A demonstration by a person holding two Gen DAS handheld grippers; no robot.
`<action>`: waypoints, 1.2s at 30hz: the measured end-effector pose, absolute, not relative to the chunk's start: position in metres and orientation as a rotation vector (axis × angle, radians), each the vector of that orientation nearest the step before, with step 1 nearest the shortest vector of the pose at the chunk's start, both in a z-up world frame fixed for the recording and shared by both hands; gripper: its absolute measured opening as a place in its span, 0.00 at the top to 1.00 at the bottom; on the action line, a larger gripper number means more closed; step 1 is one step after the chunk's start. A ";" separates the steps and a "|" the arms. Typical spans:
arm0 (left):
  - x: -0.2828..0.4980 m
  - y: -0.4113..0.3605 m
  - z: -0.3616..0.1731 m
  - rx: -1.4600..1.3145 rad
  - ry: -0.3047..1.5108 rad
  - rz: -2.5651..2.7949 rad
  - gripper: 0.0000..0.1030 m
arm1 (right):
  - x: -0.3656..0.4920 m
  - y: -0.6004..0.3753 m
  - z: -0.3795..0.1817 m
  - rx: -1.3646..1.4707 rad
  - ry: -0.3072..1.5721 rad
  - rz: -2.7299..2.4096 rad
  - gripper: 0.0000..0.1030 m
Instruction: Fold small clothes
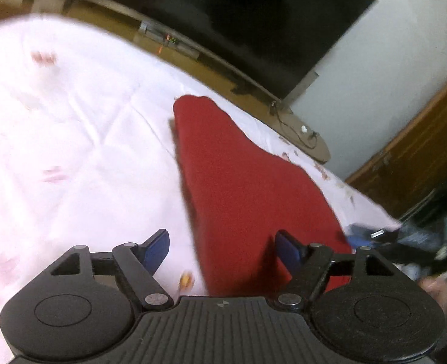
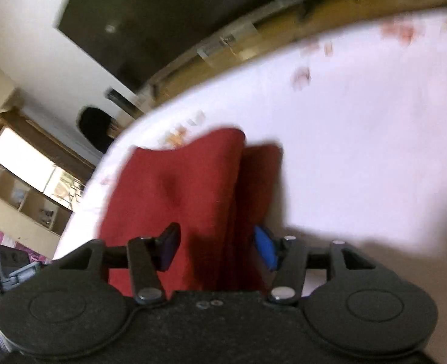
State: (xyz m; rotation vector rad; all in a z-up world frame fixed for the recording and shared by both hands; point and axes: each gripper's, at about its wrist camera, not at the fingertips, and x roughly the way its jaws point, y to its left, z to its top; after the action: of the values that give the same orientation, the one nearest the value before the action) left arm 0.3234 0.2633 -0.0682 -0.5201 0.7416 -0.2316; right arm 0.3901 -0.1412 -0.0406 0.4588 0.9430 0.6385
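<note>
A red garment (image 1: 241,182) lies folded lengthwise on a white bedsheet (image 1: 71,127) with faint pink prints. My left gripper (image 1: 223,248) is open just above the garment's near end, its right finger over the cloth and its left finger over the sheet. In the right wrist view the same red garment (image 2: 175,188) shows a raised fold along its right side. My right gripper (image 2: 217,242) is open and straddles the garment's near end, holding nothing.
A large dark TV (image 1: 253,21) stands on a low wooden shelf (image 1: 193,57) beyond the bed's far edge. A wooden cabinet (image 1: 420,157) is at the right. Shelving and a bright window (image 2: 23,163) show to the left in the right wrist view.
</note>
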 end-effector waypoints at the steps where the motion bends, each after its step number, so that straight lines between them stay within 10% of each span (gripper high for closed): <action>1: 0.314 0.261 -0.067 -0.486 0.737 -0.224 0.27 | 0.379 -0.151 -0.033 0.484 0.939 0.656 0.50; 8: 0.281 0.239 -0.078 -0.416 0.766 -0.189 0.27 | 0.336 -0.148 -0.049 0.485 1.027 0.688 0.66; 11: 0.274 0.227 -0.072 -0.362 0.749 -0.147 0.27 | 0.338 -0.137 -0.064 0.482 1.034 0.669 0.93; 28: 0.285 0.221 0.004 -0.184 0.532 -0.202 0.27 | 0.334 -0.146 -0.018 0.205 0.836 0.582 0.81; 36: 0.346 0.194 -0.040 -0.038 0.702 -0.186 0.27 | 0.406 -0.089 -0.040 0.049 0.937 0.563 0.88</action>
State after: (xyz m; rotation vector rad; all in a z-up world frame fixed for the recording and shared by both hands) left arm 0.3464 0.1940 -0.0397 -0.0383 0.7018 -0.1857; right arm 0.4055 -0.0893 -0.0400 0.0490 0.9371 0.5628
